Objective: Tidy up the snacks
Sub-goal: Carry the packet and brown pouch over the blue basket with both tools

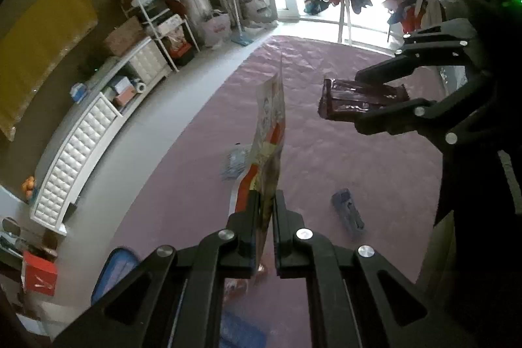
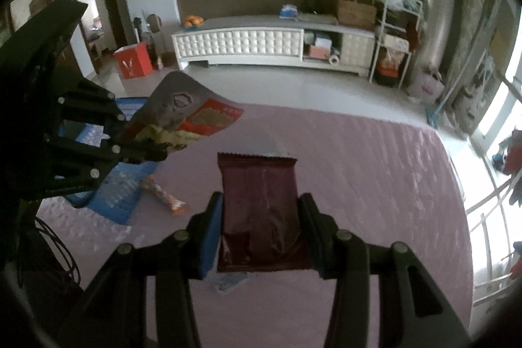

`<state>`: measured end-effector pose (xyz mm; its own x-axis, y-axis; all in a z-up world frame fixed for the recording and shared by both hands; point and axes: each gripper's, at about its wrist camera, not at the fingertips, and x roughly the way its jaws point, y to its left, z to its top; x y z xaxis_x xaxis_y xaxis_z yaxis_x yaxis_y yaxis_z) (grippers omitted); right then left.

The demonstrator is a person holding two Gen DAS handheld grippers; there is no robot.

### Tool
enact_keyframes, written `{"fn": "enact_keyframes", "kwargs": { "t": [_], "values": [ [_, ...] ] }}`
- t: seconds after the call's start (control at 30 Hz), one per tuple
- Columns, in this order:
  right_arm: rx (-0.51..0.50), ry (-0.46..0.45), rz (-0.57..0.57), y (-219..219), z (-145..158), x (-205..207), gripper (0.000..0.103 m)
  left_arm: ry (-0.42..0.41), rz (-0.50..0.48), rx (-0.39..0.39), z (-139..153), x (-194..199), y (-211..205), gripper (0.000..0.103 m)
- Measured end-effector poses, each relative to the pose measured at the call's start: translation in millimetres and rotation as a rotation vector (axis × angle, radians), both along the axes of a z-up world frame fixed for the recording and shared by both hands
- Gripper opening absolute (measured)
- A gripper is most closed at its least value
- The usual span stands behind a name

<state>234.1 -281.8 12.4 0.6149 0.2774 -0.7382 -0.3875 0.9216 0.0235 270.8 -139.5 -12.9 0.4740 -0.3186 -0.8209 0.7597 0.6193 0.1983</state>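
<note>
Snack bag stands edge-on, pointing away, pinched by left tongs; right tongs clamp maroon packet lengthwise.

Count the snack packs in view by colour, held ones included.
Red-and-white flat snack bag, in the left gripper: 1
Maroon foil packet, in the right gripper: 1
Pale blue packet, on the pink bedspread: 1
Dark blue packet, on the bedspread: 1
Orange wrapper, on the bedspread: 1
Total: 5
</note>
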Motion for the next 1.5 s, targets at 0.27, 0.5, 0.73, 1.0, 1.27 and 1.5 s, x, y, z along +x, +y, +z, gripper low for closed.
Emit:
{"fn": "enact_keyframes", "kwargs": {
  "t": [0.27,0.5,0.73,1.0,1.27,1.5],
  "values": [
    [-0.025,-0.038,0.08,56.9,19.1,-13.5,0.051,-0.057,0.082,-0.03,28.5,-36.5,62.7,0.007],
    [-0.05,-0.064,0.177,109.4,24.6,-25.6,0.051,-0.075,0.185,-0.051,37.7,-56.4,122.1,0.007],
    [-0.06,-0.069,0.275,157.9,19.5,-29.8,0.051,-0.079,0.285,-0.059,35.6,-74.7,174.2,0.007],
    [-0.074,-0.043,0.349,201.3,5.8,-29.9,0.051,-0.054,0.357,-0.078,26.6,-82.8,211.1,0.007],
    [-0.086,0.0,0.372,223.9,-15.7,-22.9,0.051,-0.005,0.419,-0.116,1.8,-74.7,224.1,0.007],
    [-0.105,0.05,0.361,228.7,-37.7,-9.9,0.051,0.052,0.445,-0.117,-30.1,-64.3,224.7,0.007]
  ]
}}
